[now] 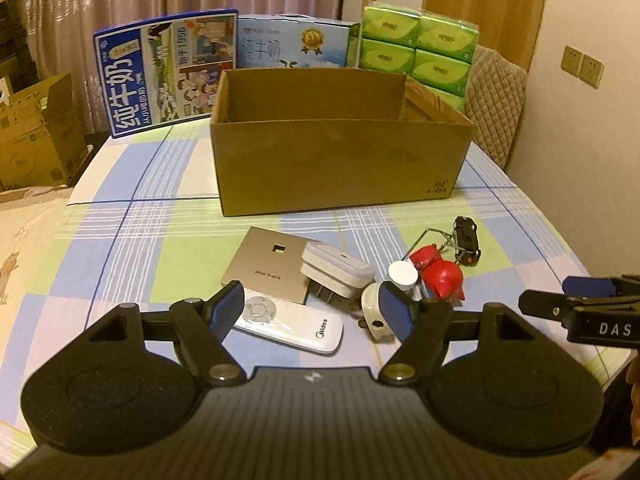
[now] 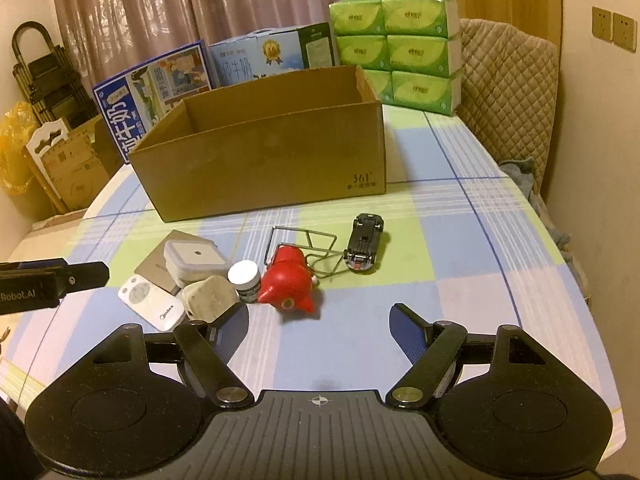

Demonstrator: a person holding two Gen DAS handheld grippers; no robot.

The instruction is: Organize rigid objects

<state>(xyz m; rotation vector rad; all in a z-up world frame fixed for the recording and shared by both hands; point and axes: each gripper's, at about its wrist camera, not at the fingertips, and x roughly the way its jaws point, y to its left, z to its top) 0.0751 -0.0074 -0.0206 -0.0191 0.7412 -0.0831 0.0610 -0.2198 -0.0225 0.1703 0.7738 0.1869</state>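
Open cardboard box [image 1: 340, 168] on a checked tablecloth [image 1: 132, 240], small hard objects scattered in front of it, both claws spread and holding nothing.

What shows of the box's inside is bare cardboard, with a flap folded in at its right end; its floor is hidden by the front wall. Milk cartons [image 1: 160, 72] and stacked green tissue packs [image 1: 420, 48] stand behind it. Before the box lie a gold plate [image 1: 264, 264], a white adapter [image 1: 336, 268] resting on it, a white remote [image 1: 292, 322], a cream plug [image 2: 210, 298], a white-capped jar [image 2: 244, 278], a red toy [image 2: 288, 280], a wire rack [image 2: 304, 240] and a black toy car [image 2: 364, 240]. The left gripper [image 1: 310, 304] tilts down over the remote and plug, jaws apart. The right gripper [image 2: 318, 318] tilts down over bare cloth just beside the red toy, jaws apart.
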